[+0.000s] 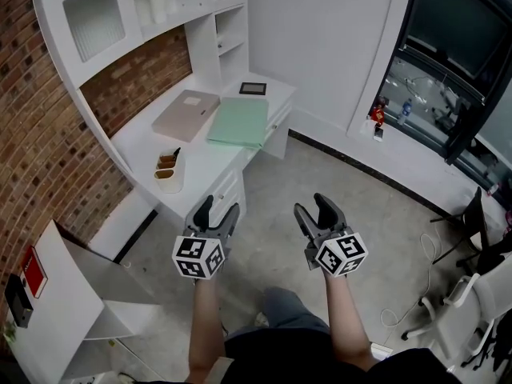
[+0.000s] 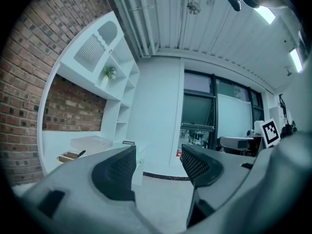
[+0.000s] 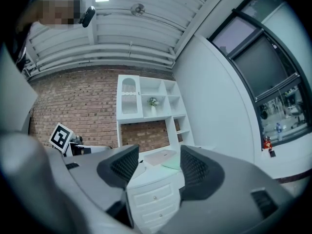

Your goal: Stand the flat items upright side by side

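Observation:
On the white desk (image 1: 204, 165) lie a pale pink flat item (image 1: 186, 114) and, to its right, a light green flat item (image 1: 240, 122), both flat on the top. A small dark-framed flat item (image 1: 253, 88) lies behind them. My left gripper (image 1: 218, 210) and right gripper (image 1: 314, 208) hover over the floor in front of the desk, well short of it, both open and empty. The left gripper view shows its jaws (image 2: 158, 157) apart with the pink item (image 2: 90, 141) far off at left. Between the right gripper's (image 3: 159, 149) jaws, the pink item (image 3: 157, 157) and the green item (image 3: 171, 165) show far off.
A white pot with brown tools (image 1: 169, 171) stands near the desk's front corner. Drawers (image 3: 153, 199) face me. White shelves (image 1: 160, 6) rise above the desk against brick. A white panel (image 1: 68, 290) leans at lower left. A chair (image 1: 472, 302) and a cable (image 1: 416, 290) are at right.

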`<state>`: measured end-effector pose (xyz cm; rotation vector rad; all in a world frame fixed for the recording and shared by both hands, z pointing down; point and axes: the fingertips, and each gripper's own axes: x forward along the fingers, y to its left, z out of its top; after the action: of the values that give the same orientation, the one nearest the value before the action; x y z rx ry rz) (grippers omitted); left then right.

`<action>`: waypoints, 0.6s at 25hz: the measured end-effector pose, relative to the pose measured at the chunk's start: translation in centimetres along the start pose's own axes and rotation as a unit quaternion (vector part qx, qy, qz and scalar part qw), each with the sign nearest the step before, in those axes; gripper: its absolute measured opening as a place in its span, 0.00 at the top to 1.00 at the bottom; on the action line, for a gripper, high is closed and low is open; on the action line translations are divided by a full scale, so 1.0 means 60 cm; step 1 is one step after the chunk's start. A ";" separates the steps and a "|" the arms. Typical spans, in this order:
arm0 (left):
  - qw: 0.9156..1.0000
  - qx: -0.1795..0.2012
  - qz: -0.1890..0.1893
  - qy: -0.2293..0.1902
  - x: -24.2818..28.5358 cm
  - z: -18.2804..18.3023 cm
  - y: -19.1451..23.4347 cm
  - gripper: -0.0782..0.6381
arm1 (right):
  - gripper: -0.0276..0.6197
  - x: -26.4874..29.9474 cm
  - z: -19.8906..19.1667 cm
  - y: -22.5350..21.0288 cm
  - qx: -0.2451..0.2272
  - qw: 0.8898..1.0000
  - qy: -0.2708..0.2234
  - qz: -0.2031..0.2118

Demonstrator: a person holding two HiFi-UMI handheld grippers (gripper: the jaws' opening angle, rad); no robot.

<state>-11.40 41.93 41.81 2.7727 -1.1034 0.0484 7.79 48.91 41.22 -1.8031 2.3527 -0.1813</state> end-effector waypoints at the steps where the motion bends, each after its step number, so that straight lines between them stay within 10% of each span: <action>1: 1.000 0.001 -0.001 -0.004 0.004 0.006 0.002 0.52 | 0.58 0.001 0.005 -0.002 -0.001 1.000 -0.003 -0.001; 15: 0.999 0.022 -0.002 -0.027 0.132 0.059 0.065 0.52 | 0.58 0.121 0.053 -0.073 -0.024 0.999 -0.035 0.008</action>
<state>-8.39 33.20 39.55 2.8304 -1.1220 -0.0026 10.72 40.76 38.52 -1.7818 2.3421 -0.0582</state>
